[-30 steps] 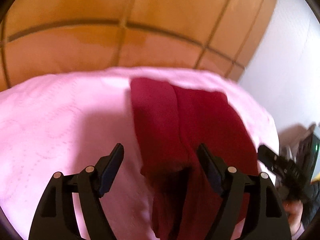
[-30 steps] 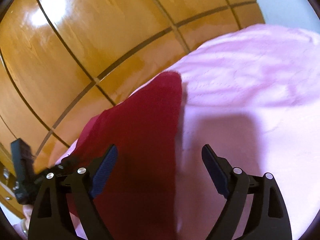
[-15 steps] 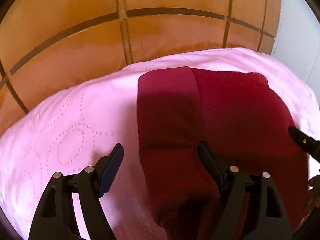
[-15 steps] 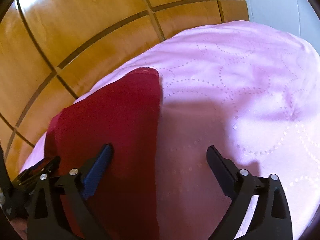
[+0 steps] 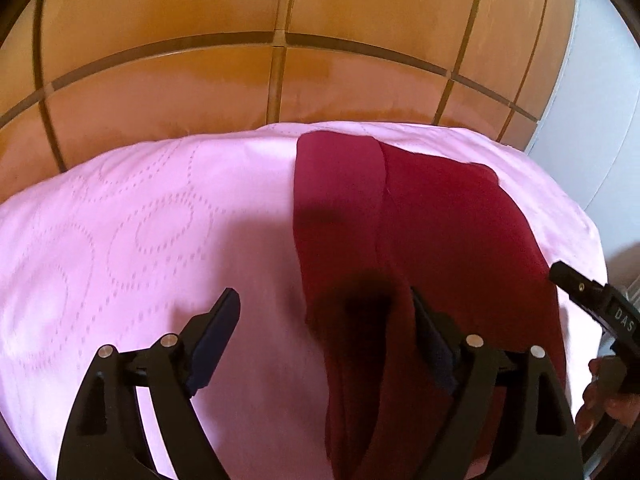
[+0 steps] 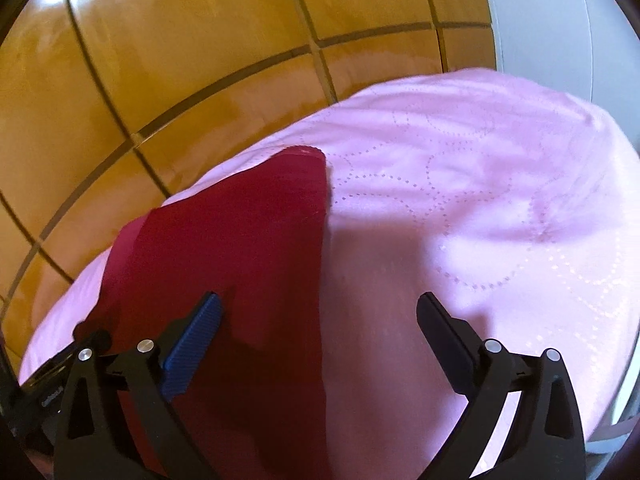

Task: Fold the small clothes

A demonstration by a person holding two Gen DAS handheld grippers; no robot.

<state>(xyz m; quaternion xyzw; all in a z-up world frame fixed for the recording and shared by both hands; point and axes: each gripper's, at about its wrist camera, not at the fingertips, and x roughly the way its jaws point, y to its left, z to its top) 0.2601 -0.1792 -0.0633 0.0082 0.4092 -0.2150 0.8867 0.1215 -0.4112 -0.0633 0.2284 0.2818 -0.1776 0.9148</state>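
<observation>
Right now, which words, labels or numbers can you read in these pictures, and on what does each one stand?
"DAS": white letters on the right tool body, seen from the left wrist view; further letters are cut off.
Small white print on the left tool body, in the right wrist view: too blurred to read.
The red garment and pink cover bear no text.

Dark red garment (image 5: 436, 240), folded lengthwise with one panel lapped over the other along a seam. Lying flat on pink quilted cover (image 5: 140, 232), far end near cover's edge.
</observation>
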